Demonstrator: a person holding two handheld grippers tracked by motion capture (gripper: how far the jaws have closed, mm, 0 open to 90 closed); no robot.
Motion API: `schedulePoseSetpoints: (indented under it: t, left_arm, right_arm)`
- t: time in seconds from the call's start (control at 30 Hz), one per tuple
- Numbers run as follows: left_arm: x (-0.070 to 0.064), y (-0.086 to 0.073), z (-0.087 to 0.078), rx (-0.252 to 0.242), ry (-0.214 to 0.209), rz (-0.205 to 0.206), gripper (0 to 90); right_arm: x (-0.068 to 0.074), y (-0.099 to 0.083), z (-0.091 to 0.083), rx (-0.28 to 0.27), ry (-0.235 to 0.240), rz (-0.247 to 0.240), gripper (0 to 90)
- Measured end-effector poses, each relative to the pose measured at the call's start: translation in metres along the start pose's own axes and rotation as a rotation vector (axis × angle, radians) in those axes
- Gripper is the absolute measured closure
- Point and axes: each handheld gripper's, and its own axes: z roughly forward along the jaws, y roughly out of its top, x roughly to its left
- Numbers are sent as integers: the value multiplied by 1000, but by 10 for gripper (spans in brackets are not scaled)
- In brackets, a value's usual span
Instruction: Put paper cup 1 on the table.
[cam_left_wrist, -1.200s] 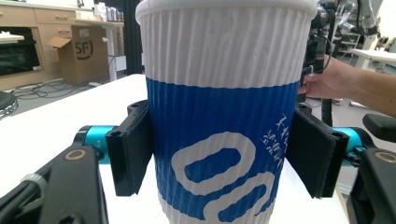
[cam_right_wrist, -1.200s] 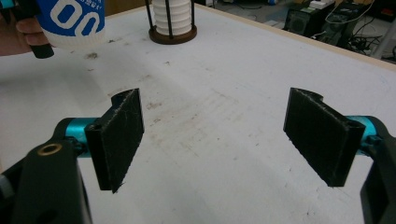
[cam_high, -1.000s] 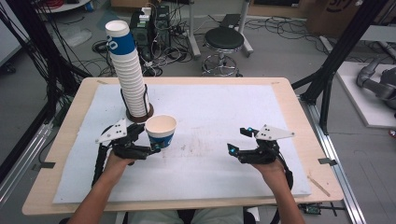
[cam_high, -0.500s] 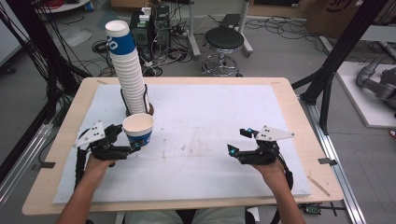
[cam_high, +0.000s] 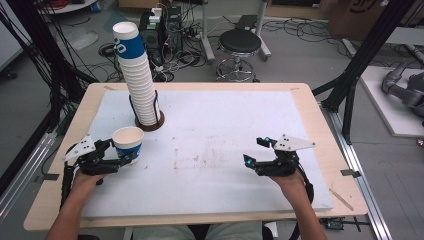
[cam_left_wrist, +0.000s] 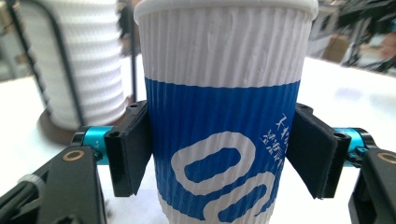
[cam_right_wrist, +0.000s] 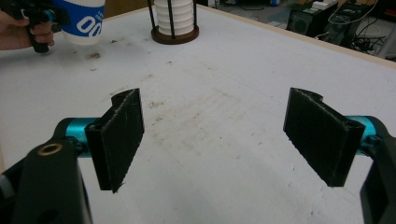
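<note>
Clamping a blue-and-white paper cup (cam_left_wrist: 223, 116) between its two black pads, the left hand-held gripper (cam_high: 122, 159) holds it upright at the near-left part of the white worktop (cam_high: 225, 130), mouth up. The pads press on the ribbed wall at the blue band. Just behind it stands the tall stack of cups (cam_high: 137, 75) in a wire holder on a round brown base. The right hand-held gripper (cam_right_wrist: 215, 140) rests well apart at the near right, jaws spread wide with nothing between them.
</note>
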Motion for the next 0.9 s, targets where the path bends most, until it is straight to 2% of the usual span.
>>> schedulePoseSetpoints:
  t: [0.17, 0.3, 0.37, 0.67, 0.9]
  left_arm:
    - [1, -4, 0, 99, 57, 7, 283]
    - [-2, -3, -1, 166, 85, 37, 278]
    - [-3, -2, -3, 180, 96, 44, 278]
    - [-6, -8, -22, 230, 123, 24, 267]
    - [-8, -10, -28, 258, 134, -30, 227]
  right_arm:
    - [-1, 0, -2, 0, -4, 7, 208]
    - [-1, -1, -2, -2, -5, 2, 208]
    - [-1, -1, -2, -1, -5, 2, 208]
    - [0, -2, -3, 3, -9, 4, 209]
    - [0, -2, -4, -4, -11, 1, 211]
